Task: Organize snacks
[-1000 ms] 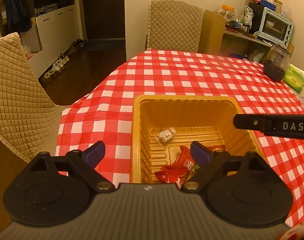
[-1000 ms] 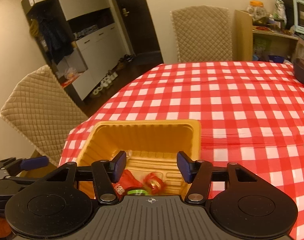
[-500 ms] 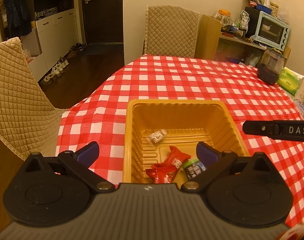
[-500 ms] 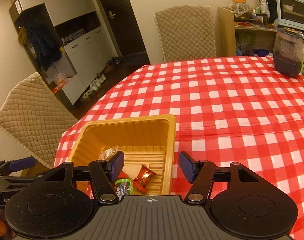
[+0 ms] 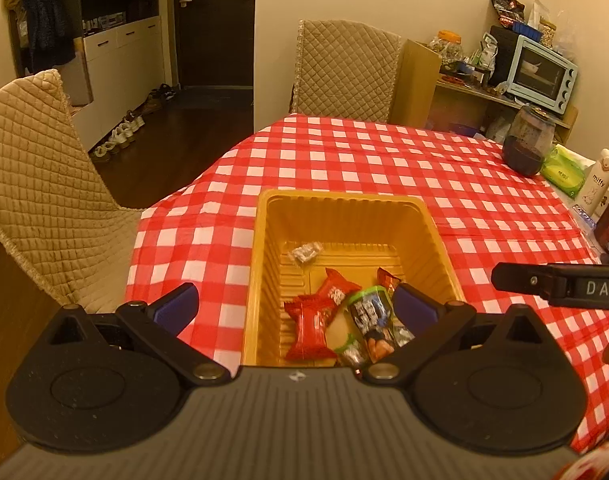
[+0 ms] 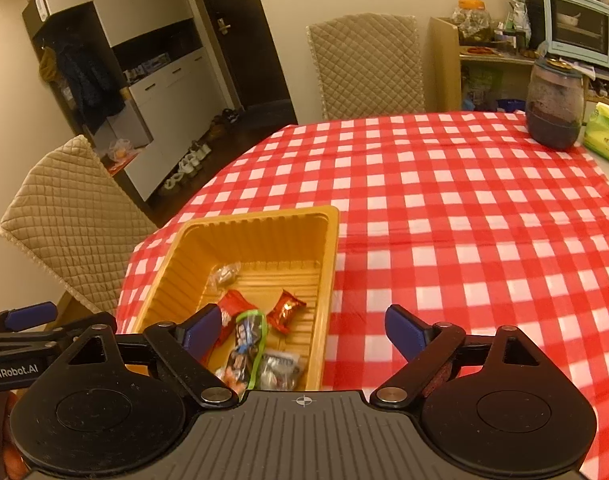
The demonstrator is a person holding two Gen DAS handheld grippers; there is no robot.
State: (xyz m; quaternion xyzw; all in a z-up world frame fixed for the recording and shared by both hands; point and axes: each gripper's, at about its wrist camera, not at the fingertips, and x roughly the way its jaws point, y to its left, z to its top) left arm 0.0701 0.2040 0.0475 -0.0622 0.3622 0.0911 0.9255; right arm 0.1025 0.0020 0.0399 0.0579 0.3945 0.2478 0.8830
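A yellow plastic tray [image 5: 346, 208] sits on the red checked tablecloth near the table's near-left corner; it also shows in the right wrist view [image 6: 260, 222]. Inside lie red snack packets [image 5: 310, 326], a green-edged packet [image 5: 370, 314], a small clear-wrapped candy [image 5: 304, 252] and a silver packet [image 6: 278, 366]. My left gripper [image 5: 290, 306] is open and empty, above the tray's near edge. My right gripper [image 6: 300, 330] is open and empty, above the tray's right wall. Its side shows in the left wrist view [image 5: 560, 286].
A dark jar [image 6: 554, 106], a green tissue pack [image 6: 606, 136] and a white bottle [image 5: 596, 182] stand at the table's far right. Quilted chairs stand at the left [image 5: 36, 188] and far side [image 5: 346, 68]. A shelf with a blue oven [image 5: 540, 74] is behind.
Both grippers have pulled back and up from the tray. The right gripper has opened wider. More packets in the tray have come into view.
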